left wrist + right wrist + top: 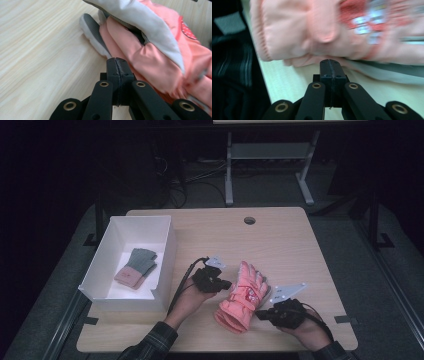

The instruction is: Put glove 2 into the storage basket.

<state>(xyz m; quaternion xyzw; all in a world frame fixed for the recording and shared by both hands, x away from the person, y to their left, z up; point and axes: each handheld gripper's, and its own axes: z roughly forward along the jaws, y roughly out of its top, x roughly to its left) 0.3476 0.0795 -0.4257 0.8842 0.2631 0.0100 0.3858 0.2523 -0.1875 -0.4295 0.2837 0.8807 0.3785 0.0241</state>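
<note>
A pink winter glove (242, 297) with a red patch lies on the wooden table (280, 240), fingers pointing away. My left gripper (229, 284) sits at the glove's left edge, jaws shut with nothing between them. In the left gripper view the shut tips (117, 60) touch the pink fabric (150, 60) beside a grey and white finger (92, 32). My right gripper (259, 314) rests at the glove's right side near the cuff, also shut and empty. The right gripper view shows its closed tips (329, 61) just under the pink cuff (287, 32).
A white box (165, 265) stands at the table's left and holds a grey and pink knitted glove (136, 267). A round cable hole (249, 220) sits near the far edge. Beyond the table stand a metal frame (270, 165) and cables on a dark floor.
</note>
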